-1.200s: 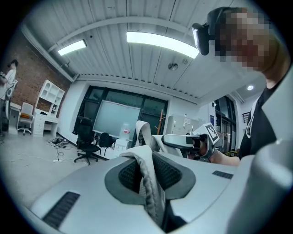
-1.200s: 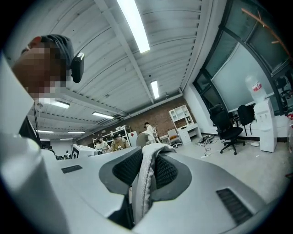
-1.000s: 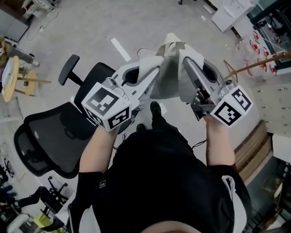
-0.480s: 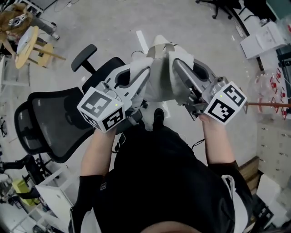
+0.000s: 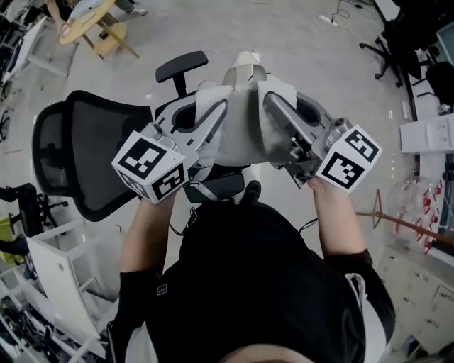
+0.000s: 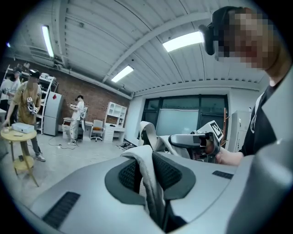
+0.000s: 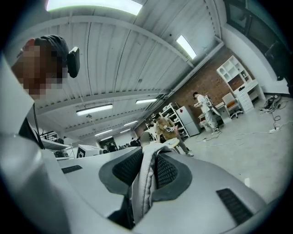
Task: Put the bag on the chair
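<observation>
A pale grey fabric bag (image 5: 245,131) hangs between my two grippers in the head view. My left gripper (image 5: 218,117) is shut on one of its straps (image 6: 149,176), and the grey webbing is pinched between the dark pads. My right gripper (image 5: 273,106) is shut on another strap (image 7: 143,183). A black mesh office chair (image 5: 78,152) stands at the left, backrest toward the left edge. Its armrests (image 5: 181,65) sit on either side of the bag, so the bag hangs over the seat, which is mostly hidden. The right gripper (image 6: 194,140) also shows across from the left one.
A round wooden side table (image 5: 89,18) stands at the far left, and a white rack (image 5: 57,276) at the lower left. Another dark office chair (image 5: 397,42) is at the upper right. Several people stand by a brick wall (image 6: 75,119) in the background.
Both grippers and the bag have swung toward the black chair. The chair has shifted from the lower left of the head view to under the bag. The grips on the straps are unchanged.
</observation>
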